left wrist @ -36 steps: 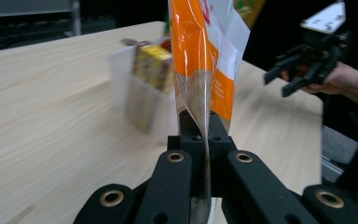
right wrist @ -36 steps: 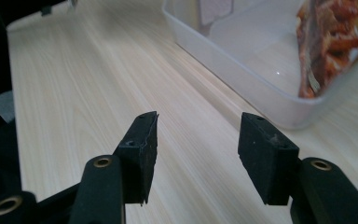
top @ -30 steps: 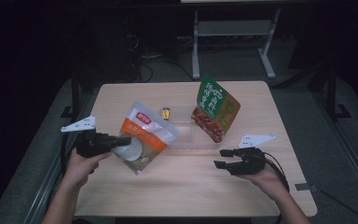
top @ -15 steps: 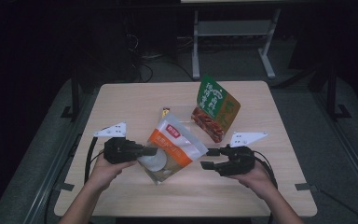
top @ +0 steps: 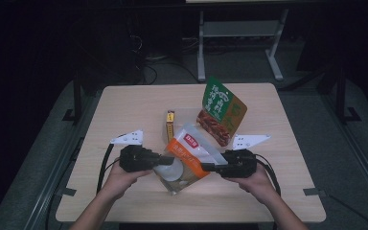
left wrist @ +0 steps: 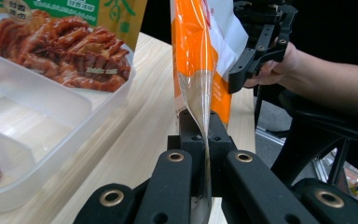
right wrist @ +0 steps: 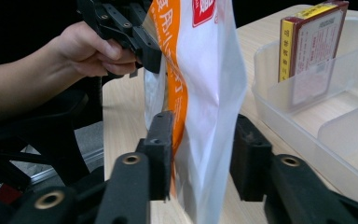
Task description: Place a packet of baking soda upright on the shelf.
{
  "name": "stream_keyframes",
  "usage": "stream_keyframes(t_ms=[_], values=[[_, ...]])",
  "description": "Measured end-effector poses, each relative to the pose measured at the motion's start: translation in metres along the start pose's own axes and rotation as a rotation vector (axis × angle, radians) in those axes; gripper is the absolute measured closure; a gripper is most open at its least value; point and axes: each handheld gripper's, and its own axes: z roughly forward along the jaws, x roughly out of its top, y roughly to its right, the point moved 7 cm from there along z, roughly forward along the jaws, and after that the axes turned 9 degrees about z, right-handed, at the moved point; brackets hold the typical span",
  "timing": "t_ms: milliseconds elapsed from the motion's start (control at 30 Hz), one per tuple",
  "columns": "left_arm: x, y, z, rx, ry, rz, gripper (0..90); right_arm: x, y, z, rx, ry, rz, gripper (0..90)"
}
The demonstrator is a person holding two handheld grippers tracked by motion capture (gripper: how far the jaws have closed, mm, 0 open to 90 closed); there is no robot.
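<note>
Pouch (top: 188, 158) shifted rightward, right gripper (top: 205, 167) closing, perhaps touching.

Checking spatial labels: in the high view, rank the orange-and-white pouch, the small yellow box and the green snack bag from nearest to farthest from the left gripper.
1. Orange-and-white pouch: clamped in the left gripper.
2. Small yellow box: just behind, table centre.
3. Green snack bag: farthest, back right.

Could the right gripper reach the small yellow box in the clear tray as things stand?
Probably not directly. The right gripper has the orange and white bag between its jaws, which have just been closing, and the left gripper pinches the bag's other edge. The yellow box stands beyond the bag.
</note>
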Motion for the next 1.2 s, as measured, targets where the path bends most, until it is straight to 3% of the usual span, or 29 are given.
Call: stream_keyframes(t_ms=[233, 400, 600, 667, 833, 1000, 1200], values=[[-0.003, -0.001, 0.006, -0.003, -0.003, -0.006, 89.7, 0.0, -0.002, -0.003, 0.026, 0.004, -0.003, 87.2], [-0.005, -0.003, 0.007, 0.002, -0.01, -0.012, 89.7, -0.001, -0.004, -0.001, 0.028, -0.014, -0.032, 90.0], [-0.009, -0.006, 0.013, 0.027, -0.038, 0.012, 87.5, 0.002, -0.01, -0.005, 0.111, -0.005, -0.016, 90.0], [-0.01, -0.008, 0.014, 0.044, -0.047, 0.005, 79.5, 0.005, -0.012, -0.006, 0.126, 0.001, -0.029, 90.0], [-0.012, -0.012, 0.007, 0.085, -0.062, -0.01, 45.6, 0.006, -0.018, -0.003, 0.152, -0.018, -0.032, 90.0], [-0.017, -0.011, -0.004, 0.108, -0.071, -0.007, 38.2, 0.007, -0.019, -0.006, 0.149, -0.016, -0.042, 90.0], [-0.038, -0.008, -0.013, 0.129, -0.11, -0.021, 34.5, 0.019, -0.016, -0.021, 0.129, 0.036, -0.052, 90.0]])
